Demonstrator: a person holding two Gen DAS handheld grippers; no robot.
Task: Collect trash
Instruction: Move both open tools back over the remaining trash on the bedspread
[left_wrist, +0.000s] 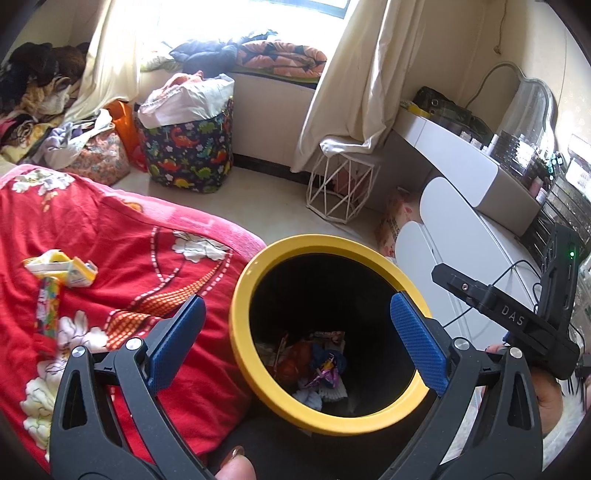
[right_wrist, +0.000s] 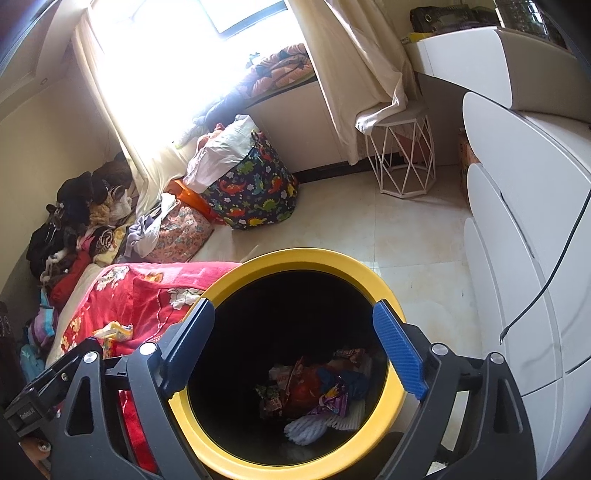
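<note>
- Both pairs of jaws stand spread wide with nothing between them: the left gripper (left_wrist: 295, 332) and the right gripper (right_wrist: 295, 350) each hang above the open mouth of the trash bin (left_wrist: 243, 354), blue pads facing inward.
- The bin is black inside with a yellow rim, and it stands on the floor just beside the edge of the bed.
- At the bottom of the bin lies a heap of trash (right_wrist: 314, 398): crumpled wrappers in red, blue and purple, plus a piece of white foam netting (right_wrist: 306, 430).
- The red blanket (left_wrist: 110, 258) (flower pattern, pink border) covers the bed to the left of the bin.
- On the blanket, well apart from the bin, lies a crushed yellow and white carton (left_wrist: 62, 269), touching a long colourful wrapper (left_wrist: 48, 310).
- In the left wrist view the right gripper's black body shows at the right edge, near the white cabinet (left_wrist: 461, 229).
- Further back on the floor stand a dinosaur-print basket (left_wrist: 188, 155) stuffed with clothes and a white wire stool (left_wrist: 340, 184) under the curtain.
</note>
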